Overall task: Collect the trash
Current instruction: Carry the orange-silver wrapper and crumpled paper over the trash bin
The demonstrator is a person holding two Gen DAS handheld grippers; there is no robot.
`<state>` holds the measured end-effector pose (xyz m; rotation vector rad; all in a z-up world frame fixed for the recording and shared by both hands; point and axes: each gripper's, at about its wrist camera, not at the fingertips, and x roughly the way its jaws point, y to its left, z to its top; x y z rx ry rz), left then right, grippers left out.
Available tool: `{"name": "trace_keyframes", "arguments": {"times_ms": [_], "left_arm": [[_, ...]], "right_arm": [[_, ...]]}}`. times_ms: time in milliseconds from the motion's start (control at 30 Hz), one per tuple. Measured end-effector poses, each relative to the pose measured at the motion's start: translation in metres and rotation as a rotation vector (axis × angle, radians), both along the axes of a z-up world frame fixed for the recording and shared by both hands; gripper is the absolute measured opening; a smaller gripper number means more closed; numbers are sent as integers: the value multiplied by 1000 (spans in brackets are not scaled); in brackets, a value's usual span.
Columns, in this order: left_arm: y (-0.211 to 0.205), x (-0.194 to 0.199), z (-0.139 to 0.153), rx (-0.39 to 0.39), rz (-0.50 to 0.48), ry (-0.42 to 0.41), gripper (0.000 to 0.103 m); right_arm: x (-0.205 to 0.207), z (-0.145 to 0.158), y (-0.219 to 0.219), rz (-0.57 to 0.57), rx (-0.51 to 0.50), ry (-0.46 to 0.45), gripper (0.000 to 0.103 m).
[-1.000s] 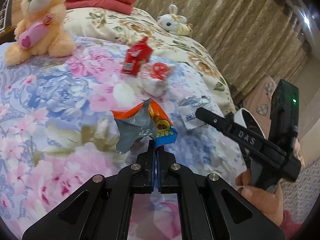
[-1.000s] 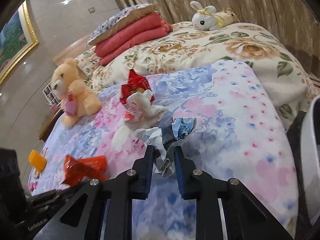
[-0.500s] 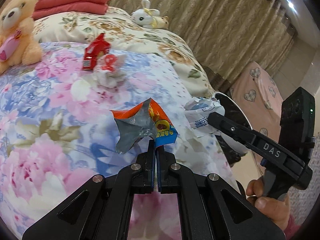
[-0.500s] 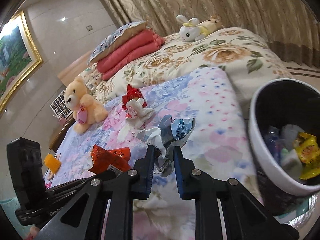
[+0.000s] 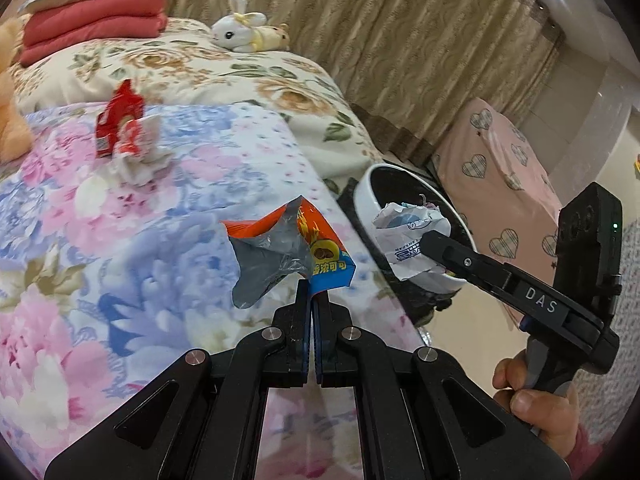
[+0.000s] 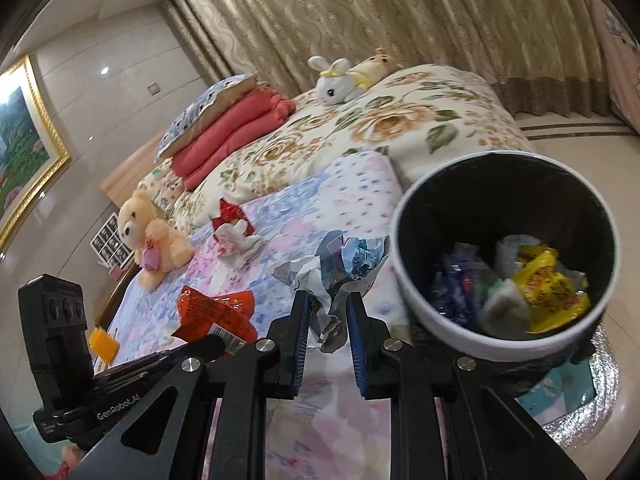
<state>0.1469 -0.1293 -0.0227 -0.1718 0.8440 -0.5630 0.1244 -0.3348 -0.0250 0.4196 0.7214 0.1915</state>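
My left gripper (image 5: 311, 294) is shut on an orange and blue snack wrapper (image 5: 288, 248) and holds it above the bed's edge. My right gripper (image 6: 328, 312) is shut on a crumpled white and blue wrapper (image 6: 340, 264), held just left of the white trash bin (image 6: 404, 280). In the left wrist view that crumpled wrapper (image 5: 408, 236) hangs over the bin's (image 5: 370, 200) mouth. The bin holds several wrappers, one yellow (image 6: 552, 292). A red wrapper (image 5: 118, 116) and a crumpled white tissue (image 5: 136, 156) lie on the flowered blanket.
A teddy bear (image 6: 152, 236), a white plush rabbit (image 5: 240, 34) and folded red blankets (image 5: 92, 24) are on the bed. A pink heart-patterned cover (image 5: 504, 184) stands beyond the bin. Curtains hang behind. An orange item (image 6: 103, 344) lies at the bed's far side.
Both grippers have swung to the right with their wrappers, from over the bed toward the bin. The bin has come into full view and the right gripper's wrapper now hangs at its rim.
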Motion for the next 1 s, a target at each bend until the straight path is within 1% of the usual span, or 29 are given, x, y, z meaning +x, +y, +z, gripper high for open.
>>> {"name": "trace_keyframes", "arguments": {"times_ms": [467, 600, 1000], "left_arm": [[-51, 5, 9, 27, -93, -15, 1], [-64, 7, 13, 24, -116, -15, 1], [-111, 19, 22, 30, -184, -20, 1]], "right_arm": [[-12, 5, -50, -96, 6, -11, 19], [-14, 4, -62, -123, 9, -7, 19], [-15, 3, -92, -178, 19, -1, 19]]}}
